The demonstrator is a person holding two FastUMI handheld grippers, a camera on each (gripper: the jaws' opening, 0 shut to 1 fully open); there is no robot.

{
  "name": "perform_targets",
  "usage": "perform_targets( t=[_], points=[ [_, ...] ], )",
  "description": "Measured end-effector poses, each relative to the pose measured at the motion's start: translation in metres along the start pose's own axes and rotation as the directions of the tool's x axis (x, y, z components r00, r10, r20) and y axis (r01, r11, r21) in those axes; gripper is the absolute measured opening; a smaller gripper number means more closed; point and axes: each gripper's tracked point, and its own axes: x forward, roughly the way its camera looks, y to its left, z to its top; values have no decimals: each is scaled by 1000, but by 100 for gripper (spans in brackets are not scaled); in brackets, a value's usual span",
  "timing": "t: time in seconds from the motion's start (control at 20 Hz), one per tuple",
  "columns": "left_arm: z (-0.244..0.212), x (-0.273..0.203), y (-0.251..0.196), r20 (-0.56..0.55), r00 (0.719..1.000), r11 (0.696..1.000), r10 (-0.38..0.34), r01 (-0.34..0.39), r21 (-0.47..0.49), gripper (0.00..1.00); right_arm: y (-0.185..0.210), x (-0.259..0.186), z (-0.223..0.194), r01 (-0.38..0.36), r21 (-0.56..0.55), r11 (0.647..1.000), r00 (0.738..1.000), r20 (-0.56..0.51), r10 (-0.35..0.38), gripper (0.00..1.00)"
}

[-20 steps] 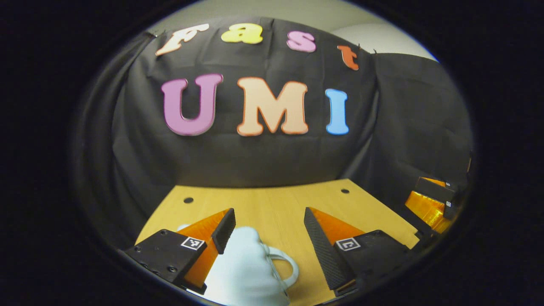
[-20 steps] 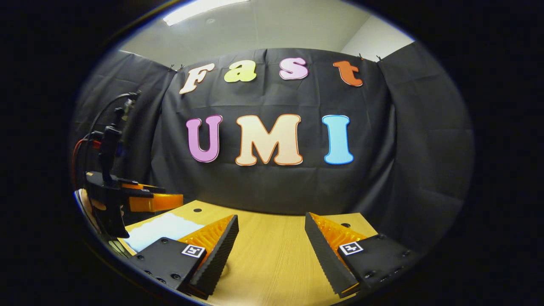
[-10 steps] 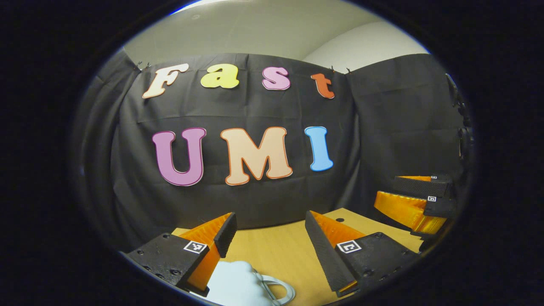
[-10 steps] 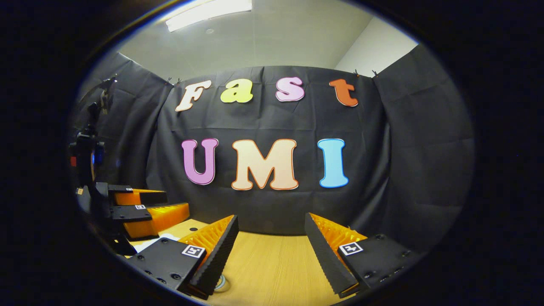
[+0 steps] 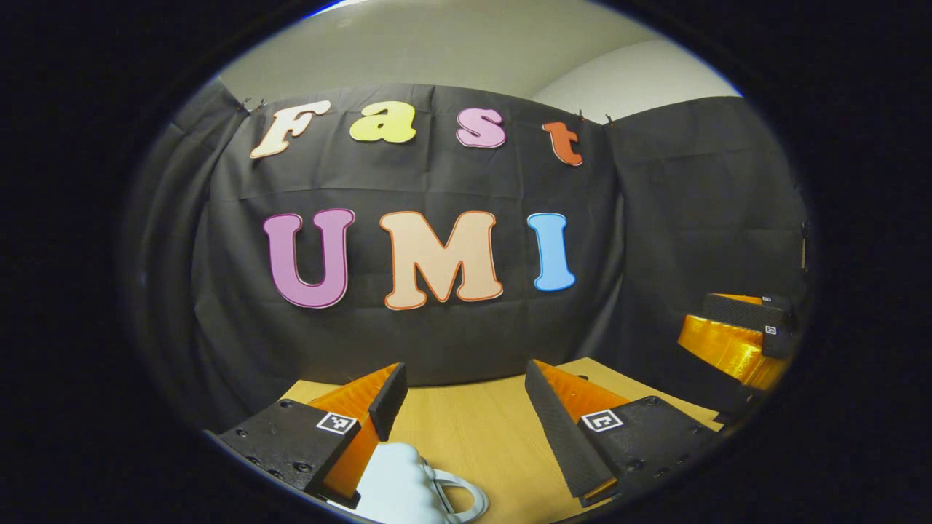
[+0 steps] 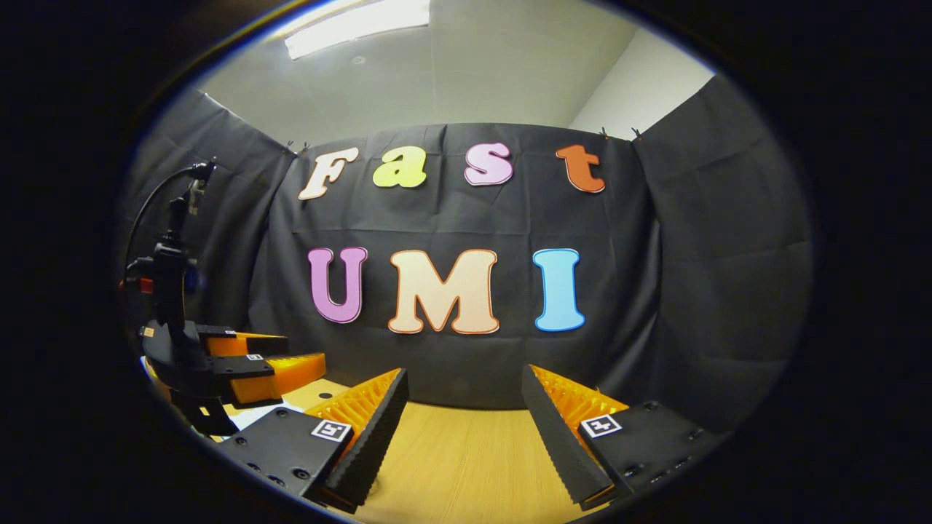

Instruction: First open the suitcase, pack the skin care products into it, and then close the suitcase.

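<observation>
A pale suitcase [image 5: 397, 484] with a looped handle [image 5: 462, 498] lies on the wooden table [image 5: 473, 429] at the bottom of the left gripper view, just under and beside my left gripper's left finger. My left gripper [image 5: 464, 378] hangs above it, open, with nothing between its fingers. My right gripper [image 6: 464, 378] is also open and empty over bare table [image 6: 466, 458]. The right gripper view shows the left gripper [image 6: 306, 351] at the far left above a pale patch of the suitcase [image 6: 251, 416]. The right gripper [image 5: 695, 320] appears at the far right of the left gripper view.
The booth's black cloth wall [image 6: 466, 218] stands close behind the table's far edge and wraps around both sides. A small round hole [image 5: 582, 377] marks the tabletop near its back right corner. A cable [image 6: 156, 200] rises from the left gripper's body.
Both views have tilted upward, so the table and suitcase sit lower in them. Over the last half second the left gripper view dipped slightly. Both grippers stayed open.
</observation>
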Motion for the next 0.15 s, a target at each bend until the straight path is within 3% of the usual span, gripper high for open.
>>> perform_targets(
  t=[0.15],
  points=[
    [6, -8, -6, 24, 998, 999, 51, -51, 5, 95, -11, -5, 6, -25, -1, 1000, 999, 22, 25, 98]
  ],
)
